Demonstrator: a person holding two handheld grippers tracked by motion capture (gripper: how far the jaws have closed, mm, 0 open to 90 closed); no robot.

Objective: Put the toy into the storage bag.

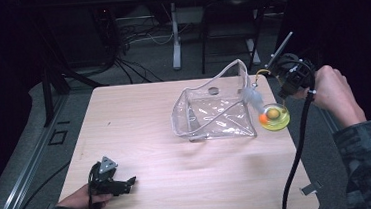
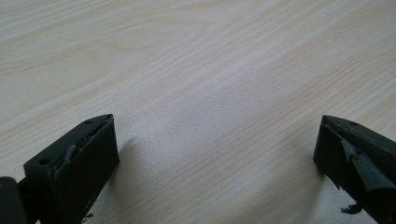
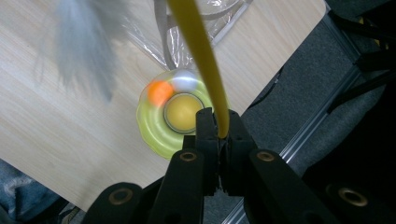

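A toy with a round yellow-green base [image 1: 274,116] sits or hangs at the table's right edge; I cannot tell if it touches the wood. In the right gripper view the base [image 3: 154,128] carries an orange ball [image 3: 159,92], a white ball [image 3: 186,80] and a yellow centre. A yellow wand [image 3: 196,51] rises from it, with a blurred grey feather [image 3: 84,51] beside it. My right gripper [image 3: 223,126] is shut on the wand, and the high view shows this gripper [image 1: 286,82] just above the base. My left gripper [image 1: 125,183] rests open near the front left corner, jaws wide over bare wood [image 2: 215,154].
A clear plastic bag [image 1: 214,112] stands open on the wooden table [image 1: 140,133], just left of the toy. Beyond the table's right edge are grey floor and a metal rail [image 3: 317,126]. Chair and desk legs stand behind the table.
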